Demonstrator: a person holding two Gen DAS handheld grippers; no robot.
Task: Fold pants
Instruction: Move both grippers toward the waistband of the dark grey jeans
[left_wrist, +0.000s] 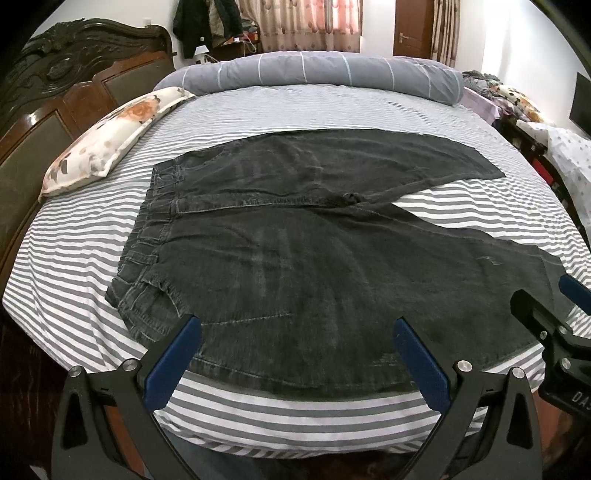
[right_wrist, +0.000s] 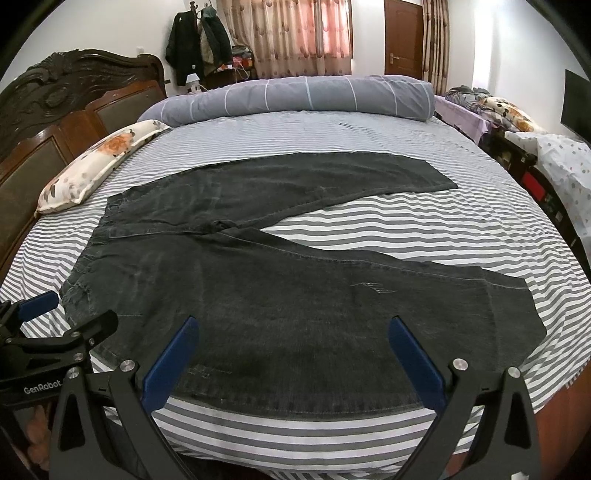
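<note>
Jeans, dark washed-black denim, are lying flat on the striped bed sheet, taking up most of the near half of the bed. Waistband points toward the headboard side, legs run out toward the opposite edge and are splayed in a V, so a wedge of sheet shows between them. The near leg's outer seam sits just inside the near edge of the bed.

Both tools are hovering over that near edge, nothing grabbed yet. Left gripper has its blue fingers wide apart above the hip and thigh area. Right gripper is spread just as wide, over the near leg further down toward the hem.

Handling-wise: denim like this looks fairly heavy and a bit stiff for cloth, so it should hold a crease and not slide around much on the cotton sheet, but it'll still droop if you lift it by one spot. I'd pinch the near leg at two places along the outer seam, one by the waistband corner and one by the hem, then carry it over onto the far leg. The hem and waistband are thick, so good bite there. Can't really tell whether the waistband is bunched or elasticated, the fisheye warps it.

A floral pillow and a rolled grey duvet sit well clear of the fold.
</note>
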